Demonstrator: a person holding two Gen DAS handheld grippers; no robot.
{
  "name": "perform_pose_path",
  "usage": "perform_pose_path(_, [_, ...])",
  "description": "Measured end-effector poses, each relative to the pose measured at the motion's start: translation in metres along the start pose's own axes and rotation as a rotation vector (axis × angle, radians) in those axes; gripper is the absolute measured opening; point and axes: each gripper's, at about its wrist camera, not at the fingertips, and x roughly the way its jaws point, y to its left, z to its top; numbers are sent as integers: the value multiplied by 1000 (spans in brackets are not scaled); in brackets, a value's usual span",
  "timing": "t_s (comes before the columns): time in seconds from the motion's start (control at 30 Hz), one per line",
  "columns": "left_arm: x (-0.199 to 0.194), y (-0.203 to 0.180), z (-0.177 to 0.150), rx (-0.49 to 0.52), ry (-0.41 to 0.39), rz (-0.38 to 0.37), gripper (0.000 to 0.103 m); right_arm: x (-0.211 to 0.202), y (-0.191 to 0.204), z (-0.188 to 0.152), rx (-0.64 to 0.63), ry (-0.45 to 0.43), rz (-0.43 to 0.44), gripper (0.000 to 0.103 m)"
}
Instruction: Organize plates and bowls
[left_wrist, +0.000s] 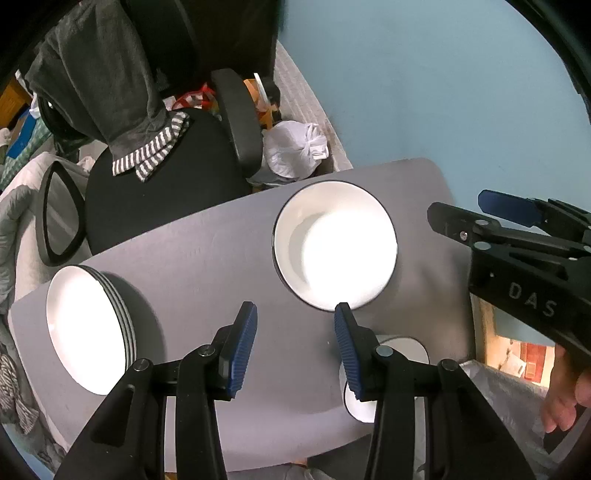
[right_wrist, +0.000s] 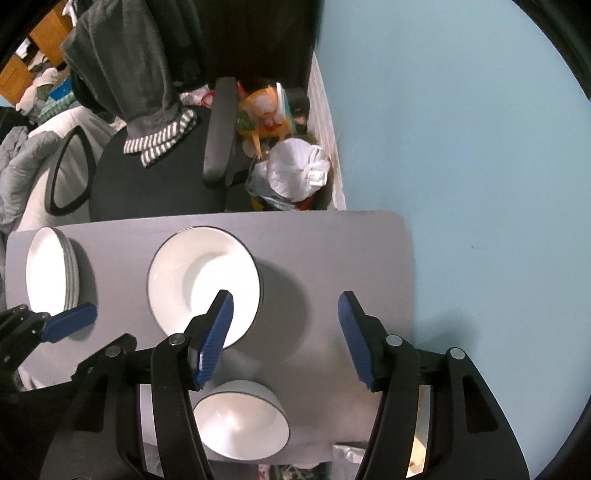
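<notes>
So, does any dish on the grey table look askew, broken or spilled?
Nothing is broken or spilled. The stack of white plates sits neat at the left edge, while the single white black-rimmed plate and the small white bowl stand apart, not yet stacked.

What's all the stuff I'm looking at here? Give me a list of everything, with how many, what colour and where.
Stack of white plates with dark rims: one stack, several plates, table's left end.
Wide white dish with dark rim: one, middle of table.
Smaller white bowl with dark rim: one, table's near edge.
Grey tabletop: one, against the blue wall.
Black office chair: one, behind the table.
Grey garment with striped cuffs: one, draped over the chair.
White tied plastic bag: one, on the floor beside the chair.
Left gripper: black, blue fingers, open, empty.
Right gripper: black, blue fingers, open, empty.
Person's hand: one, holding the right gripper.
</notes>
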Motion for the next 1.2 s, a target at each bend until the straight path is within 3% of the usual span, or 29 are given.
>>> perform_pose_path(0.5, [-20, -10, -26, 53, -10, -58, 44, -26, -8, -43, 55, -22, 10, 59])
perform_pose_path(0.6, [-18, -12, -33, 70, -4, -61, 49, -27, -14, -52, 83, -12, 23, 59])
perform_pose_path(1.2, [15, -29, -59, 150, 58, -87, 52, 7, -30, -108, 199, 96, 39, 59])
